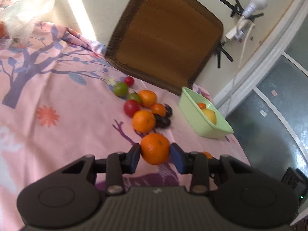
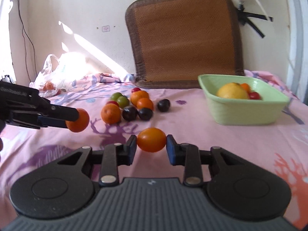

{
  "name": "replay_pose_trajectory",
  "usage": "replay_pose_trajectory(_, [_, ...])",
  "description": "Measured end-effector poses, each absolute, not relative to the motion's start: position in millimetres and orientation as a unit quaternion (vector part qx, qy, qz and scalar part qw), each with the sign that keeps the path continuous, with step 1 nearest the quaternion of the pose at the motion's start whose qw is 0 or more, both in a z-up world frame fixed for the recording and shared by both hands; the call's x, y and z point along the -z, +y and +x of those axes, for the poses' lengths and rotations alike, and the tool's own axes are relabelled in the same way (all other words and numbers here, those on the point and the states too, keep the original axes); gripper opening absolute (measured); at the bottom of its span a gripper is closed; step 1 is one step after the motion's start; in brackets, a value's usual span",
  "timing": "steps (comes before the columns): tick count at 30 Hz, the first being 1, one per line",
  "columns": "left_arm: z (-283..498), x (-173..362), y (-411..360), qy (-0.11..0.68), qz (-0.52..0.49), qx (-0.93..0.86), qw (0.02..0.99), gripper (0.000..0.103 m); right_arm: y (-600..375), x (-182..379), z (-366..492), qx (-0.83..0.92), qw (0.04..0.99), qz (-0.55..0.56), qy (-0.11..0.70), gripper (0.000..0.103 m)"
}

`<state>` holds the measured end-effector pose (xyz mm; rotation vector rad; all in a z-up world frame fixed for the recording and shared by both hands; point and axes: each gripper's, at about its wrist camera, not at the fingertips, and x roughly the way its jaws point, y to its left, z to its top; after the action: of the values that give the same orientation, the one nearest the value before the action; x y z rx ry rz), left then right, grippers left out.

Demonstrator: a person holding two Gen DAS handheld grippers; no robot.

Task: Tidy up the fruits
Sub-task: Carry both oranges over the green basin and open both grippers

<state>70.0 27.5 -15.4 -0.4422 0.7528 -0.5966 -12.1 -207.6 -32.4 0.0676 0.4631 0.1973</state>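
Pink floral bedsheet [image 2: 221, 144]; pale green plastic basin [image 2: 248, 113], far right, holds a yellow fruit [image 2: 232, 91] in both views, its small red fruit [image 2: 254, 95] visible only from the right wrist. Loose fruit pile [image 1: 144, 105] at centre. Left gripper [image 1: 155, 151] pinches a dimpled round orange [image 1: 155, 148]; right gripper [image 2: 151, 142] pinches a smooth orange oval fruit [image 2: 151, 139]

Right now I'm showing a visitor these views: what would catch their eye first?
Each gripper clamps an orange fruit: the left gripper holds a mandarin, the right gripper a smooth orange fruit. Beyond lie a fruit pile and, to its right, a green basin.
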Motion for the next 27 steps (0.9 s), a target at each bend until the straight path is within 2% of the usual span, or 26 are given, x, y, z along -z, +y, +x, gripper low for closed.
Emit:
replay_pose_trajectory(9, [44.1,25.0,-55.0,0.378,-0.112,0.329,0.858,0.035,-251.0,43.1,-46.3,-0.05,0.968,0.058,0.238,0.036])
replay_pose_trajectory(20, [29.9,18.7,-74.9,0.358,-0.047,0.301,0.883,0.041,-250.0,46.7,-47.4,-0.065,0.967,0.05,0.242,0.042])
replay_pose_trajectory(23, [31.4,21.3,-78.9,0.362,-0.039,0.296,0.883,0.04,-251.9,47.4,-47.9,-0.067,0.966,0.054,0.243,0.037])
replay_pose_trajectory(27, [43.0,14.3,-84.5,0.367,-0.05,0.312,0.875,0.038,-260.2,45.1,-48.4,-0.078,0.967,0.073,0.23,0.037])
